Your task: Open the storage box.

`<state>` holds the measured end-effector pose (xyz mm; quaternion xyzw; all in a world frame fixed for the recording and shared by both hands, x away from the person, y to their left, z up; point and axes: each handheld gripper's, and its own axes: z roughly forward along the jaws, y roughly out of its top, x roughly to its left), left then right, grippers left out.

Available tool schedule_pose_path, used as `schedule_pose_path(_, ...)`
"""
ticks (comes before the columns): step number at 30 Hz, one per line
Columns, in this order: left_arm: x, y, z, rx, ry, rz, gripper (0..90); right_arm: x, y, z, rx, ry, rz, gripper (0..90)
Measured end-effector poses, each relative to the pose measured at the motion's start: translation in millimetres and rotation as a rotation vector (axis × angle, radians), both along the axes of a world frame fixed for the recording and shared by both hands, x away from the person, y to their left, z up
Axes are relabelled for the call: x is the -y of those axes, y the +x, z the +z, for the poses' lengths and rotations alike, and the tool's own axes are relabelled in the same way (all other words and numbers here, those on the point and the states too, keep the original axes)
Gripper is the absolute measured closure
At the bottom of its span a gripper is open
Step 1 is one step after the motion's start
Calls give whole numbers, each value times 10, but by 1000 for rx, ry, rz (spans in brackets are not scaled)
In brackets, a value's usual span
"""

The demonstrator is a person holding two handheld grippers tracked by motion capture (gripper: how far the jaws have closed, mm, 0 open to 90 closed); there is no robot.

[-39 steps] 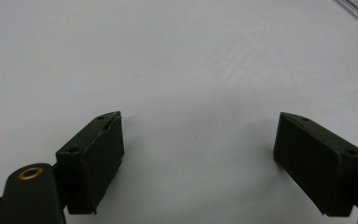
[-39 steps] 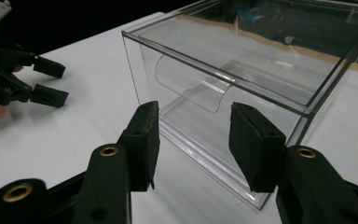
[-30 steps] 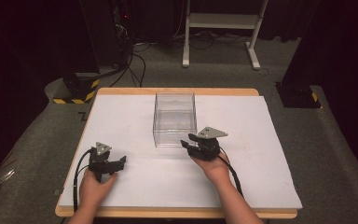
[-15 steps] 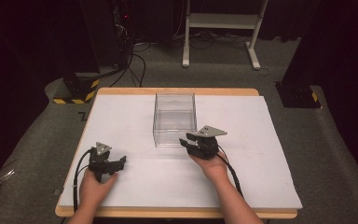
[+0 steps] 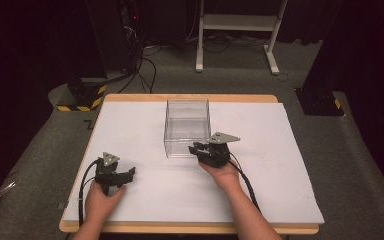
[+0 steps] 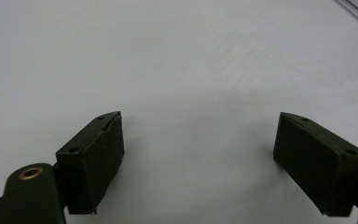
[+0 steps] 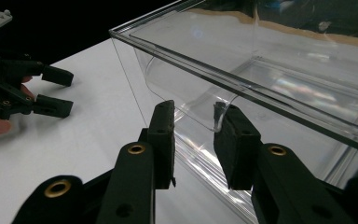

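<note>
The counter [image 5: 280, 165], covered in white, carries a clear plastic box [image 5: 187, 126] at its middle toward the far edge, open at the top. The right tongs [image 5: 196, 149] sit at the box's near right corner; the right gripper view shows what the high view cannot, their jaws partly spread with the box's near wall [image 7: 186, 100] just beyond them, nothing pinched. The left tongs [image 5: 129, 173] rest near the front-left, well apart from the box, jaws spread wide over bare white surface.

Glossy clear plastic box [image 5: 187, 127]; matt white table cover [image 5: 280, 165].
</note>
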<state>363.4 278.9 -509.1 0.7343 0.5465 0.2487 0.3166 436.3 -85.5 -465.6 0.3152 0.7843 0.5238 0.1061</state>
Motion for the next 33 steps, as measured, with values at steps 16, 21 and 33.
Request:
schedule_pose_path(16, 0, -1, 0, -1, 0, -1, 163, 50, 48, -33, 1, 30, 43, 756)
schedule_pose_path(21, 0, -1, 0, 0, 0, -1, 163, 70, 44, -40, 3, 37, 57, 765)
schedule_pose_path(33, 0, -1, -1, 1, 0, 0, 164, 104, -97, -51, 16, 39, 78, 774)
